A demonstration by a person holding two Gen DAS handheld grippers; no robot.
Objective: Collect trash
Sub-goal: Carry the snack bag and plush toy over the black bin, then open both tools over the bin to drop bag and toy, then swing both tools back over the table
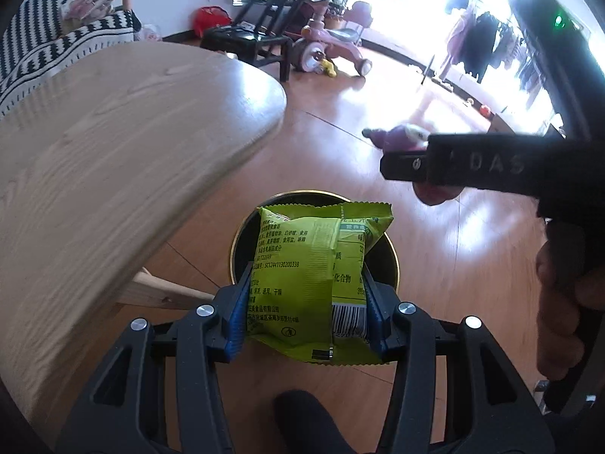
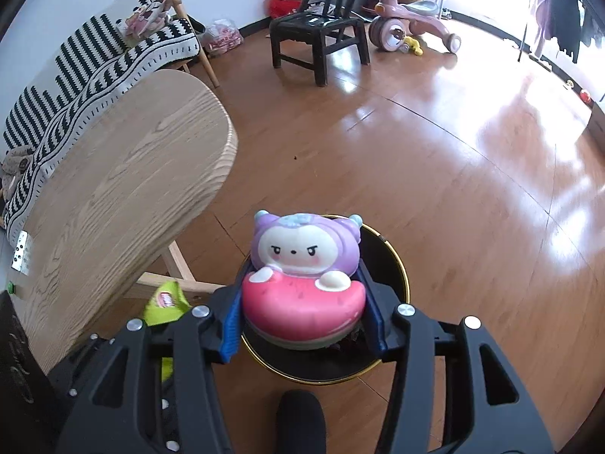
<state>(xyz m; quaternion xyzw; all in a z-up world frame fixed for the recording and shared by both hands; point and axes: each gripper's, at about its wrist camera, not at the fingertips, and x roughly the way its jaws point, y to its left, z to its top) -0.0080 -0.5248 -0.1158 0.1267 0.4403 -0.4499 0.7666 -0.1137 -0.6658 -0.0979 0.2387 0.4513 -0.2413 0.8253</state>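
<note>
My left gripper (image 1: 306,310) is shut on a green snack packet (image 1: 314,276) and holds it above a black bin with a gold rim (image 1: 242,234) on the floor. My right gripper (image 2: 304,302) is shut on a squishy toy (image 2: 302,280), a purple-hooded figure on a pink base, above the same bin (image 2: 393,257). The right gripper's body (image 1: 491,168) shows in the left wrist view, to the right of the packet. The packet's corner (image 2: 166,302) shows at lower left in the right wrist view.
A light wooden table (image 1: 113,151) stands left of the bin, also in the right wrist view (image 2: 124,174). Behind it is a striped sofa (image 2: 94,64). A black chair (image 2: 321,30) and a pink tricycle (image 2: 408,26) stand farther back on the wooden floor.
</note>
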